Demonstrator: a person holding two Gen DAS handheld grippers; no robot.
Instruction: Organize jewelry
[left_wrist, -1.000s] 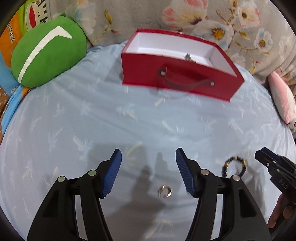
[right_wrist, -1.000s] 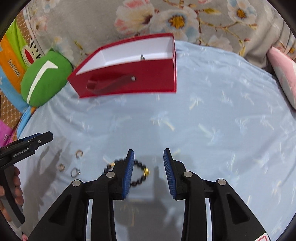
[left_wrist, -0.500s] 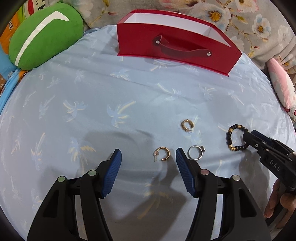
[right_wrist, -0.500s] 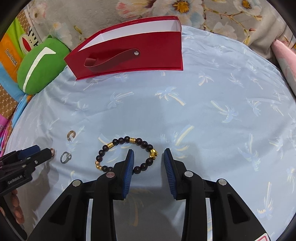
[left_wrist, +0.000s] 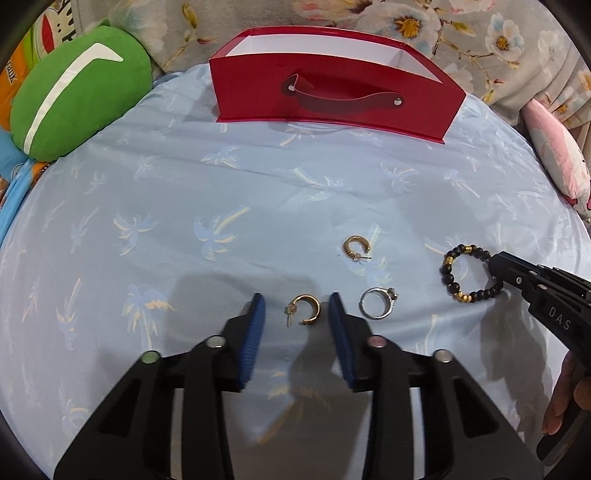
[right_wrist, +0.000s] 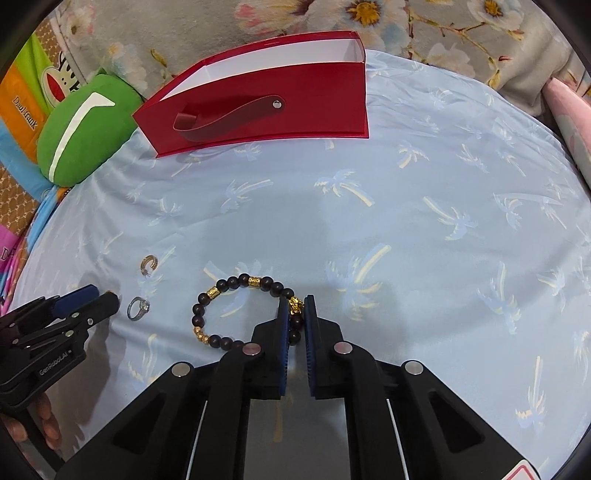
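Observation:
A gold hoop earring (left_wrist: 306, 309) lies on the light blue sheet between the open fingers of my left gripper (left_wrist: 297, 308), untouched. A second gold hoop earring (left_wrist: 355, 248) and a silver ring (left_wrist: 377, 302) lie just to its right. My right gripper (right_wrist: 296, 309) is shut on the black and gold bead bracelet (right_wrist: 236, 308), which still rests on the sheet; it also shows in the left wrist view (left_wrist: 466, 273). The red box (left_wrist: 332, 88) with a white inside stands open at the far side.
A green cushion (left_wrist: 74, 103) lies at the far left. A pink pillow (left_wrist: 554, 147) lies at the right edge. Floral bedding rises behind the box. The blue sheet (right_wrist: 424, 221) stretches between the jewelry and the box.
Both grippers came down toward the sheet. My left gripper narrowed around the gold earring. My right gripper closed on the bracelet's right side.

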